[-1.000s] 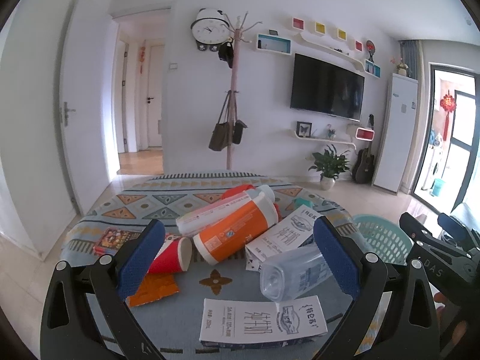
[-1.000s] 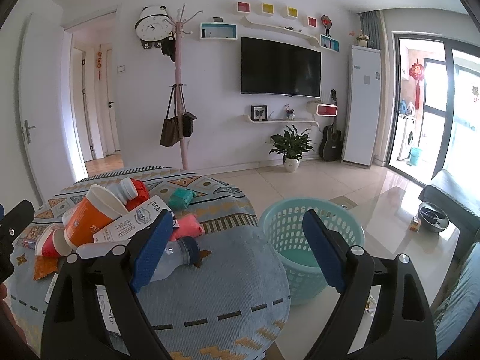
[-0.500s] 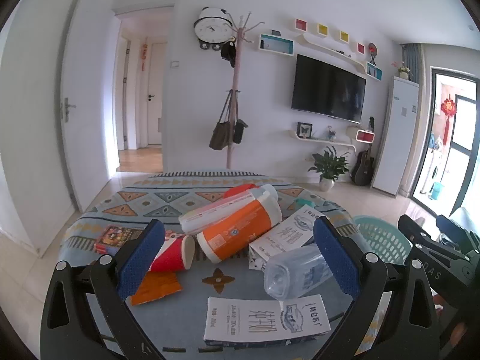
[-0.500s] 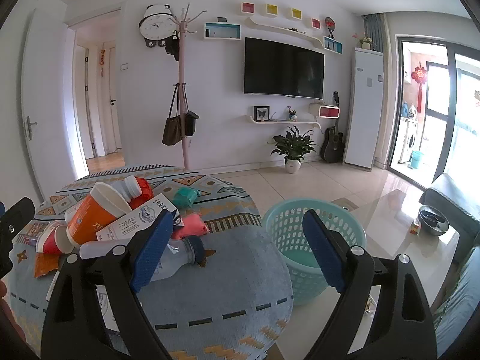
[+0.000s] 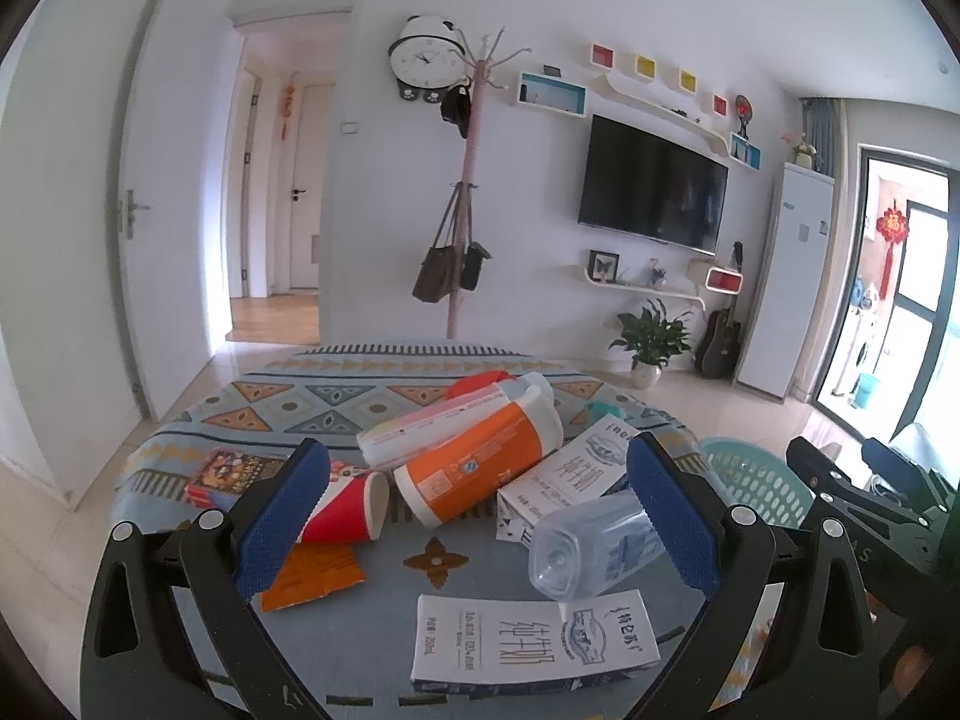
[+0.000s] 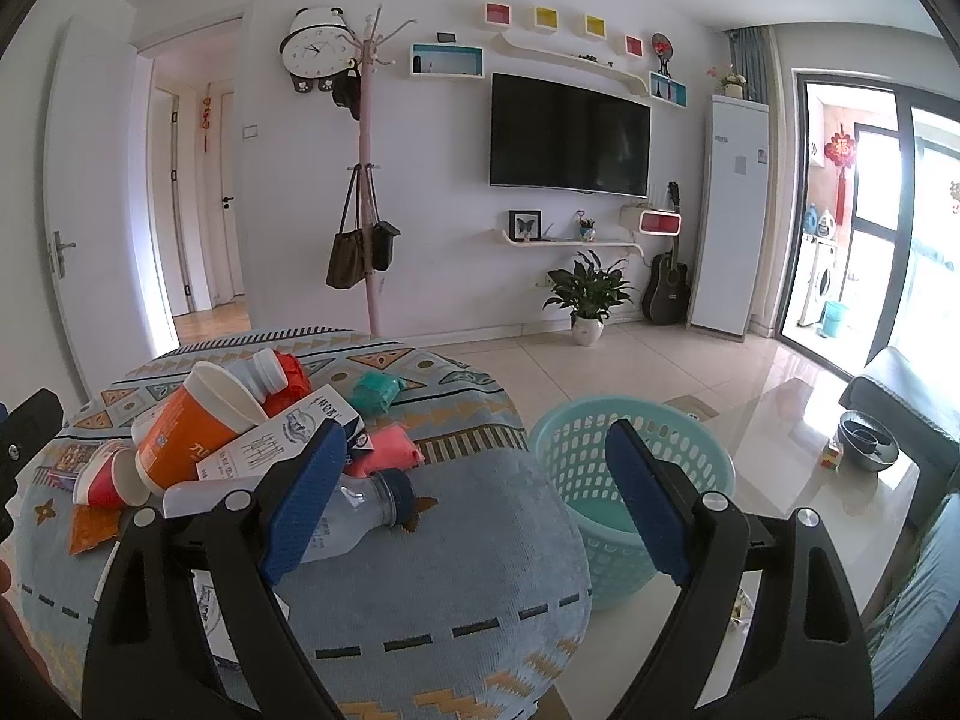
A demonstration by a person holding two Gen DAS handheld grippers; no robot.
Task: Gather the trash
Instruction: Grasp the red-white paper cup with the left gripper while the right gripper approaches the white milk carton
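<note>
Trash lies on a round table with a patterned cloth [image 5: 336,396]: an orange canister [image 5: 480,468], a red paper cup [image 5: 345,510], a clear plastic bottle [image 5: 591,543], white cartons [image 5: 534,642], an orange wrapper [image 5: 312,576]. My left gripper [image 5: 474,522] is open and empty above the table's near side. My right gripper [image 6: 474,498] is open and empty over the table's right edge; the bottle [image 6: 354,510] lies by its left finger. A teal basket [image 6: 630,480] stands on the floor to the right of the table.
A pink packet [image 6: 384,450] and a teal packet [image 6: 375,390] lie near the table's far right. A small colourful box [image 5: 231,474] sits at the left. A coat stand [image 5: 462,240] rises behind the table. A glass coffee table [image 6: 828,468] holds a dark bowl.
Both grippers have drifted slightly; the views shift a little. Both stay open and nothing on the table has moved.
</note>
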